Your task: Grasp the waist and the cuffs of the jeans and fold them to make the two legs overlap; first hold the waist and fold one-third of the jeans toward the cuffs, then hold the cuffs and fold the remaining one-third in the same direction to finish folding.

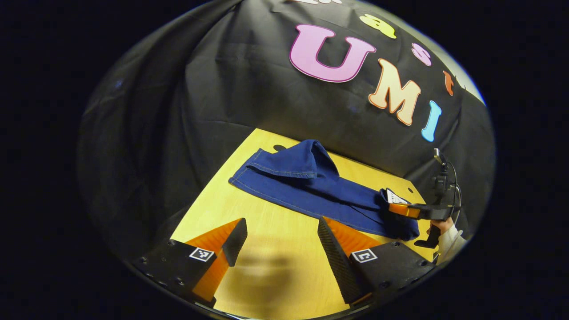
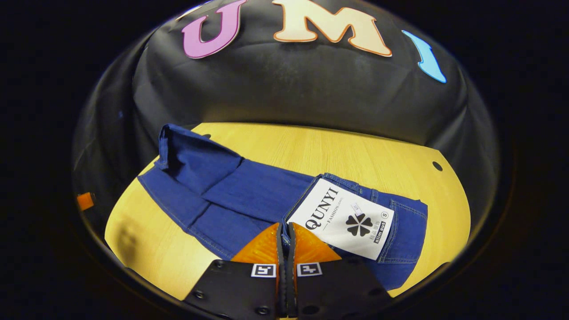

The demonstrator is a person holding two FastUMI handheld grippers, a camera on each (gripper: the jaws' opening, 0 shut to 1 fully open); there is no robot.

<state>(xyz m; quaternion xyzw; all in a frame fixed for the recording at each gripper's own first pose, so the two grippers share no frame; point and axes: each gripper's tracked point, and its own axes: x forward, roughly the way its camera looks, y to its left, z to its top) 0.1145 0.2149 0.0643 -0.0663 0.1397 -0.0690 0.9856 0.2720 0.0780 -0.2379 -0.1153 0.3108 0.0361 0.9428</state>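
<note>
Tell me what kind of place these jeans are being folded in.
Most likely a recording booth, not a home: black cloth wall draped behind a bare wooden table, blue jeans laid across it, and handheld grippers, the right gripper pinching the jeans.

My left tool [image 1: 282,242] has black housings studded with screws, each bearing a small square black-and-white marker, and its pads [image 1: 336,255] are finely ribbed. My right tool [image 2: 284,238] carries the same markers and screws. A dark cable loops above my hand [image 1: 441,224], and my sleeve [image 1: 451,240] looks white.
</note>
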